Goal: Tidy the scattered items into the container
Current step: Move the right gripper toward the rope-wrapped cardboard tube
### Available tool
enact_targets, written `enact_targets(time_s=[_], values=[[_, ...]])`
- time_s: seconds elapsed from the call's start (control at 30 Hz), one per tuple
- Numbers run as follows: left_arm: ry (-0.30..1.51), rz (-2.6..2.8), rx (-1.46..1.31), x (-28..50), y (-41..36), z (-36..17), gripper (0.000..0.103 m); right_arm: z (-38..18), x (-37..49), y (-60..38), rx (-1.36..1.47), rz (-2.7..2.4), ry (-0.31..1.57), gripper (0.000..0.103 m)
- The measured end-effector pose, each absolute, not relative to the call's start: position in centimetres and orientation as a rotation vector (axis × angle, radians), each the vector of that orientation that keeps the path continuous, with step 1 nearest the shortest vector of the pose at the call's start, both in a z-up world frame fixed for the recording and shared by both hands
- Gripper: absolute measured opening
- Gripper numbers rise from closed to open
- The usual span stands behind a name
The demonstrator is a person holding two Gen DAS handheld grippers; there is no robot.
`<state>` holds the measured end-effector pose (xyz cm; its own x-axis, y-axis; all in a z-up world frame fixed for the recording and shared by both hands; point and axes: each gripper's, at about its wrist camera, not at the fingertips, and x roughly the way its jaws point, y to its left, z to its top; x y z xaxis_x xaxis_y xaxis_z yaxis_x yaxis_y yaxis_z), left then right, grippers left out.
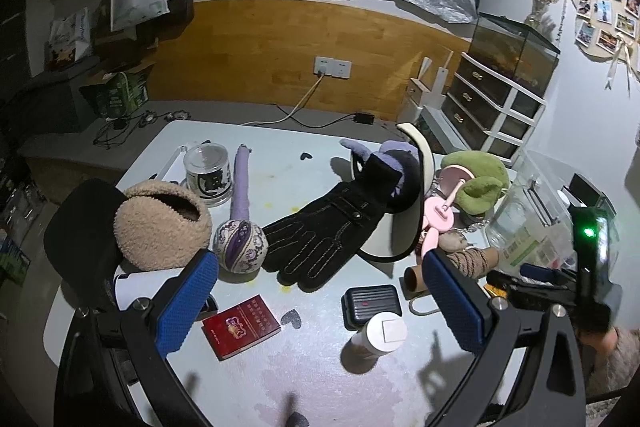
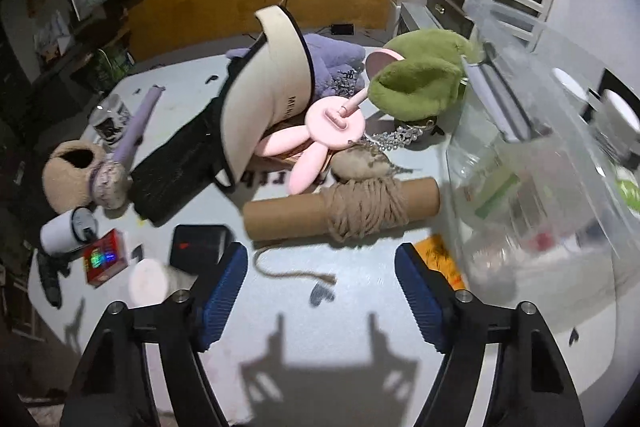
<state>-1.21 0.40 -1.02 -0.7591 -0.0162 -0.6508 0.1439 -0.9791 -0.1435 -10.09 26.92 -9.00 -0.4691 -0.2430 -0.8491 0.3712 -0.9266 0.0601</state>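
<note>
Clutter is seen spread over the counter (image 2: 360, 307): black glove (image 1: 320, 243), twine spool (image 2: 344, 207), red box (image 1: 240, 327). Clear container (image 2: 540, 167) at the right edge holds little. Right claw (image 2: 322, 299) and left claw (image 1: 320, 299) are held apart, empty; most remains

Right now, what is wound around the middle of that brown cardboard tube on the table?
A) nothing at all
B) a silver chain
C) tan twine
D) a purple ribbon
C: tan twine is wrapped thickly around the middle of the cardboard tube, with a loose end trailing onto the table.
</note>
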Motion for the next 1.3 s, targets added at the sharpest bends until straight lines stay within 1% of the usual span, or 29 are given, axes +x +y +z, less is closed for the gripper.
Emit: enact_targets(time_s=[0.13, 0.17, 0.3, 0.47, 0.57, 0.7, 0.97, 1.03, 1.1, 1.2, 1.27, 1.3], values=[[0.304, -2.821, 1.057, -1.1, -0.1, -1.2, 0.103, -10.3, -13.5, 26.3, 1.367, -2.414, 0.240, 0.052], [0.311, -2.811, 1.061, -1.1, -0.2, -1.3, 0.103, -10.9, -14.6, 26.0, 1.378, -2.412, 0.262, 0.041], [0.317, -2.784, 1.073, -0.9, -0.4, -1.5, 0.103, -12.7, -17.6, 25.0, 1.425, -2.391, 0.309, 0.035], [0.312, -2.764, 1.078, -0.4, -0.6, -1.5, 0.103, -15.3, -20.0, 23.6, 1.488, -2.337, 0.368, 0.034], [0.315, -2.756, 1.074, 0.0, -0.7, -1.5, 0.103, -17.0, -19.9, 23.4, 1.535, -2.306, 0.392, 0.034], [0.312, -2.757, 1.080, 0.4, -0.8, -1.5, 0.103, -17.9, -17.6, 23.9, 1.529, -2.303, 0.439, 0.034], [0.271, -2.835, 1.156, 0.4, -0.1, -2.1, 0.103, -18.4, -10.4, 27.4, 1.521, -2.318, 0.436, 0.034], [0.232, -2.885, 1.191, -0.1, 0.5, -2.3, 0.102, -18.5, -9.0, 28.5, 1.530, -2.341, 0.402, 0.034], [0.155, -2.943, 1.212, -0.5, 1.5, -2.5, 0.102, -18.4, -7.8, 29.5, 1.517, -2.375, 0.369, 0.034], [-0.007, -3.061, 1.257, -0.9, 3.9, -3.3, 0.102, -18.3, -6.8, 30.1, 1.528, -2.402, 0.316, 0.034], [-0.075, -3.133, 1.295, -1.1, 5.4, -3.8, 0.102, -17.6, -6.3, 31.6, 1.537, -2.421, 0.163, 0.034], [-0.111, -3.174, 1.316, -1.1, 6.3, -4.2, 0.102, -16.7, -6.1, 32.4, 1.524, -2.451, 0.055, 0.034]])
